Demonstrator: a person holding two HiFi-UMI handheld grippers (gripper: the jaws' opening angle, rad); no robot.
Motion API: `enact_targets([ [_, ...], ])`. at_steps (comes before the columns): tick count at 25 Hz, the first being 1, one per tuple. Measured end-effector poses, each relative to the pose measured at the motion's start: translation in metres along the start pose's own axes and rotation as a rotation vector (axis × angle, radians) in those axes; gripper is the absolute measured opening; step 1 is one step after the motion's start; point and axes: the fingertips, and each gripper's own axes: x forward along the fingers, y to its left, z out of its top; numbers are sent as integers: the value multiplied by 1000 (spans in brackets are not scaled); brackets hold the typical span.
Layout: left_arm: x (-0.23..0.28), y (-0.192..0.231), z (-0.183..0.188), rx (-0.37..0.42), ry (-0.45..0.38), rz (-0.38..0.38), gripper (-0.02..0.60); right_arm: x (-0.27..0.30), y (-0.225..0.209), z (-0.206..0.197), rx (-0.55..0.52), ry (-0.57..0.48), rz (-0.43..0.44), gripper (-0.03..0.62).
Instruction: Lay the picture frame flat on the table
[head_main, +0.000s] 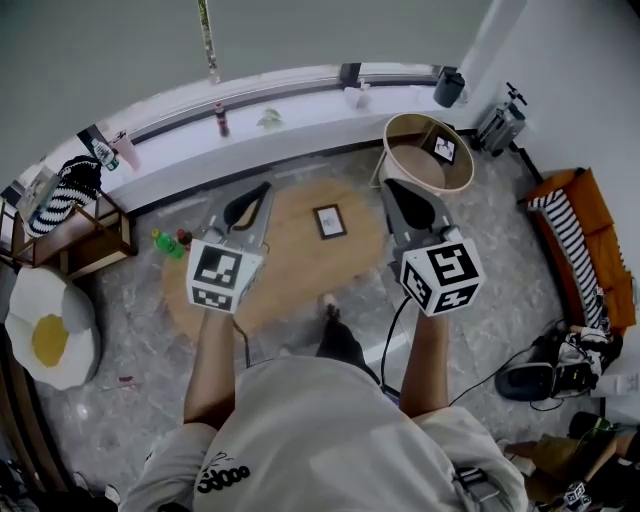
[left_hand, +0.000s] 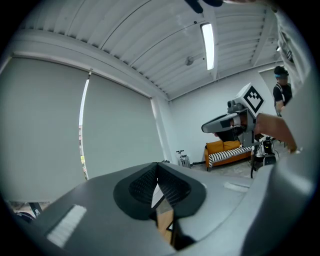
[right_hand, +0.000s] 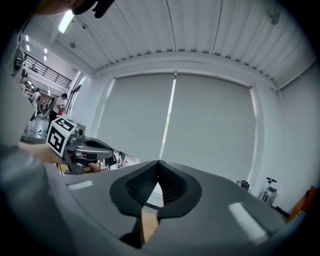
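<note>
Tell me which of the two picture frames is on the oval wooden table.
The dark-edged frame near the middle of the oval wooden table, directly ahead. The other frame sits at the round beige stand further right, off the table.

The picture frame (head_main: 328, 221) on the table (head_main: 300, 265) is too small for its picture to be made out, and whether it lies fully flat cannot be told. The left gripper (head_main: 262, 190) hides part of the table's left end, and the right gripper (head_main: 392, 186) hides part of its right end. Left of the table, the bottles (head_main: 170, 242) are too small to read. Right of the table, the sofa (head_main: 590, 250) is cut off by the picture's edge. In each gripper view only a wood-coloured sliver (left_hand: 164, 220) shows beneath the closed jaw tips; the gripper's own body hides whatever else lies below.
</note>
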Motion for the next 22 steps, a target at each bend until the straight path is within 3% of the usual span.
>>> enact_targets([
  [8,-6,-3,25,36,-29,0,9,-11,3,20,-14,-35,1,3],
  [22,-9,-7,37,56,-60,14,9,-15,3,14,-19,-22,0,2],
])
